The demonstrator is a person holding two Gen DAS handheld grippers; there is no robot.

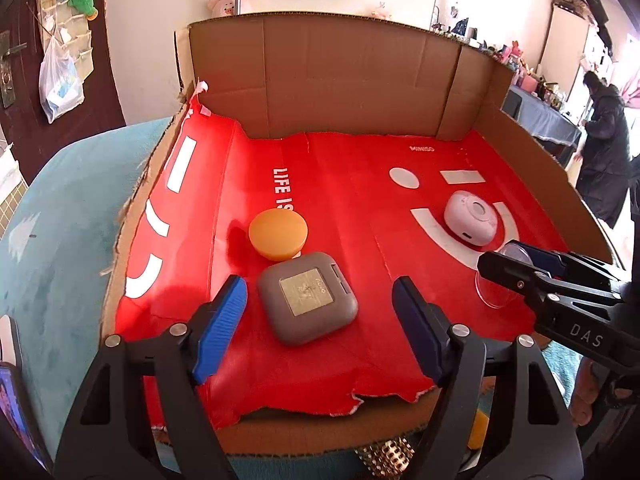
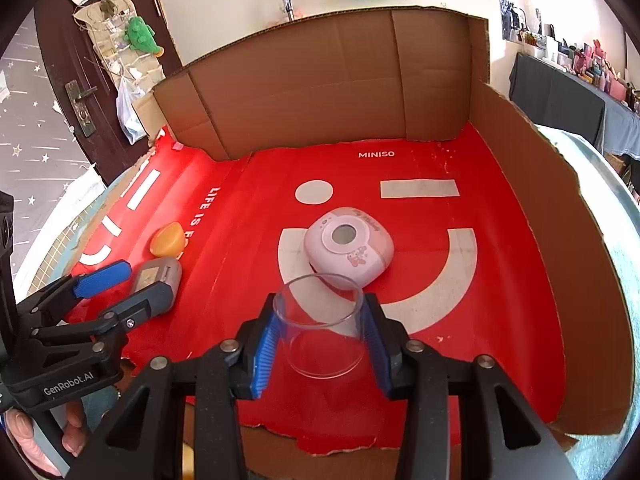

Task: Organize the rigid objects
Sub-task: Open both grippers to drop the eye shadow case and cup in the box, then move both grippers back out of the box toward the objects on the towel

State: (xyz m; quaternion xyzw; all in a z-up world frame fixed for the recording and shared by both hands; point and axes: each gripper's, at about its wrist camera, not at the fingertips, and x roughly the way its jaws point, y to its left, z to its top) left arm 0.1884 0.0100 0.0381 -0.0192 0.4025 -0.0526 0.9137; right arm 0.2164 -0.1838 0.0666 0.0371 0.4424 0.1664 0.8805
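1. Inside the cardboard box, on its red floor, your right gripper has its two blue pads pressed against the sides of a clear cup, which it holds tipped, mouth facing away from you.
2. Just past the cup lies the pink case, on the white smile printed on the floor; cup and case look near each other, but you cannot tell whether they touch.
3. Your left gripper is spread wide and holds nothing; its pads flank the grey case without touching it.
4. The grey case lies flat on the red floor, a silver square on its top.
5. The orange puck sits just behind the grey case, close against its far edge.
6. In the left wrist view the right gripper comes in from the right with the cup in front of the pink case.
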